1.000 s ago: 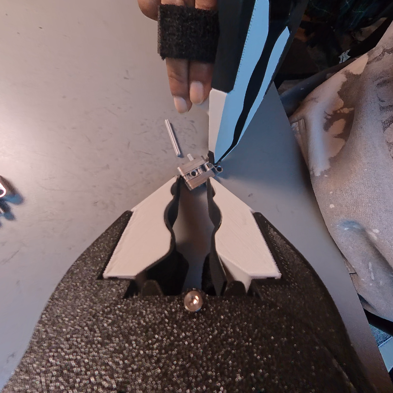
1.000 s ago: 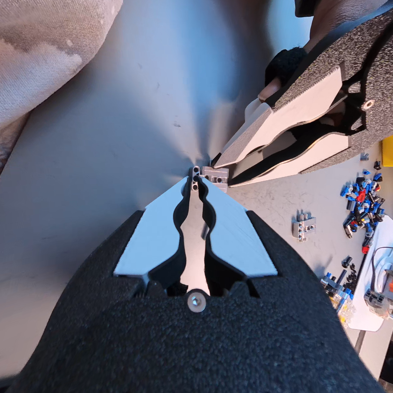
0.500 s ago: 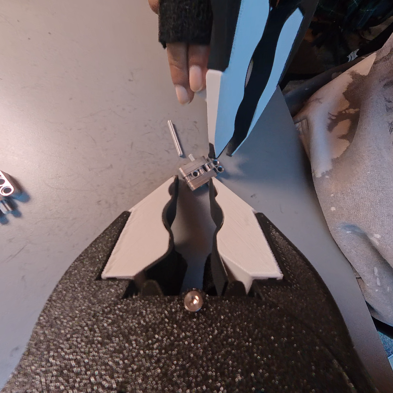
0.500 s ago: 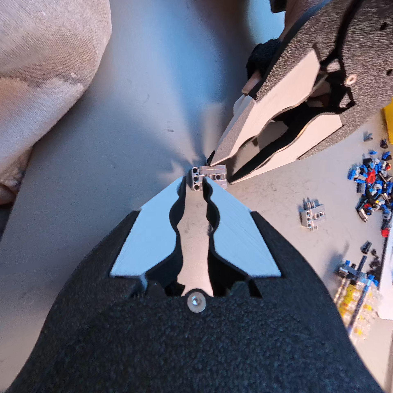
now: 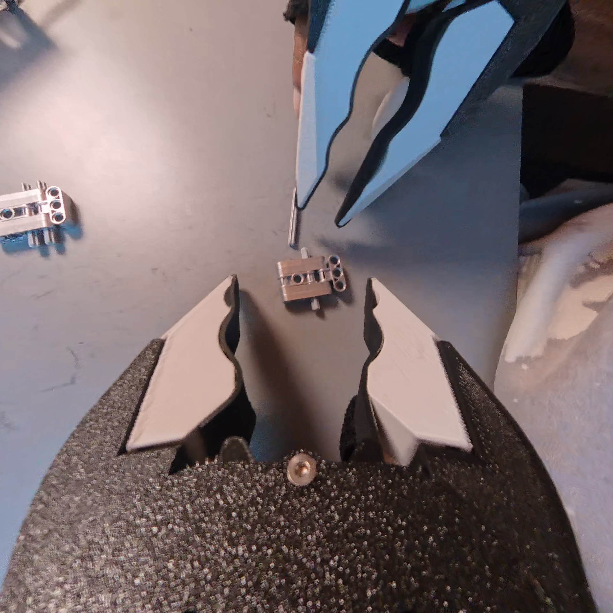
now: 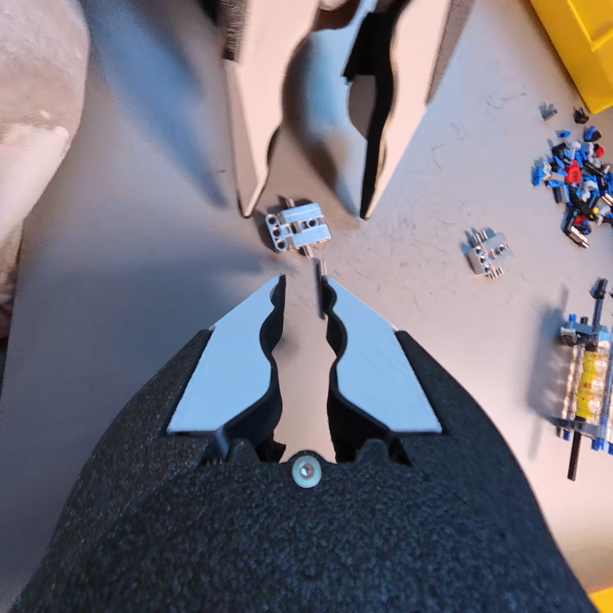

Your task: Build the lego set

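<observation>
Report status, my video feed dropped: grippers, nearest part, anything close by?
Left gripper open, empty. Right gripper open, empty. Grey brick assembly lies on the table between both, untouched. Thin grey rod beside it, at the right gripper's tip.

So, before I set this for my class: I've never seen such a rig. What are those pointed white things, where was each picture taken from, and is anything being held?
They are the fingers of two hand-held grippers, tools a person works by hand. Each carries a camera looking along its own fingers.

In the left wrist view, the left hand-held gripper is open, with the right one opposite. In the right wrist view, the right hand-held gripper is also open, its fingers closer together.

Nothing is held. A small grey block of toy building parts lies on the grey table between them, with a thin grey rod beside it. A similar grey block, a heap of blue, black and red parts, a half-built model and a yellow bin sit farther off.
</observation>
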A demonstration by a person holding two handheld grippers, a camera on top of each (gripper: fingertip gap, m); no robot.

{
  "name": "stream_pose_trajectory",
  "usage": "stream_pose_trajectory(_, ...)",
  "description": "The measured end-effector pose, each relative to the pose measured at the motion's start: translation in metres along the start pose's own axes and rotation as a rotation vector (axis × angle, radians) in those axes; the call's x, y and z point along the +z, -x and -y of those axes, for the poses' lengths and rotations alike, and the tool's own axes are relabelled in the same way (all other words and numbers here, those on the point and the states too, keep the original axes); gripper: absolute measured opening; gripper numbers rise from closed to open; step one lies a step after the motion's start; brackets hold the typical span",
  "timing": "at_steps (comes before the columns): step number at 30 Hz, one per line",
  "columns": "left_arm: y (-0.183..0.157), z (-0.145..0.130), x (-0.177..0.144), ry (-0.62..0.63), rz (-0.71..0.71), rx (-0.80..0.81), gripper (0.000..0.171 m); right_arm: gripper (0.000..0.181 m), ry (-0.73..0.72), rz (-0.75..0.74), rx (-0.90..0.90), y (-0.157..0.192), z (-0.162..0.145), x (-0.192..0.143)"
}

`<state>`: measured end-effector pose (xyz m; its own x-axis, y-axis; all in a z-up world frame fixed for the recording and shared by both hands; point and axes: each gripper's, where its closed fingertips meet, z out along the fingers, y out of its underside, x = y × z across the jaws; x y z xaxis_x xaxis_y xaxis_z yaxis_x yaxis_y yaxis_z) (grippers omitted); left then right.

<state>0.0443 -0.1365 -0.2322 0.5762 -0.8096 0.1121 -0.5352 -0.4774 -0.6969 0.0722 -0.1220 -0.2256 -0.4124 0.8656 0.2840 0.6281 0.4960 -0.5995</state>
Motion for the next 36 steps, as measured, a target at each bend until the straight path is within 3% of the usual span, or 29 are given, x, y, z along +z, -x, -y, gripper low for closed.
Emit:
stream_pose_trajectory(6,-0.001,0.002,0.011,-0.007,0.13,-0.015,0.057,0.019,0.007,-0.027,0.025,-0.011,-0.015,-0.005)
stream_pose_trajectory(10,-0.003,0.002,0.01,-0.008,0.102,0.004,0.039,0.019,-0.015,-0.016,0.045,-0.013,-0.022,-0.007)
stream_pose_trajectory(21,-0.002,-0.002,0.007,0.034,0.001,0.082,0.038,0.012,-0.061,0.117,0.156,-0.014,-0.027,-0.001)
stream_pose_trajectory(26,0.008,-0.003,0.004,0.02,0.027,0.067,0.038,0.003,-0.058,0.165,0.146,-0.015,-0.024,0.002)
stream_pose_trajectory(36,0.018,-0.004,0.0,-0.023,0.035,0.018,0.038,0.002,-0.106,0.175,0.108,-0.01,-0.009,0.012)
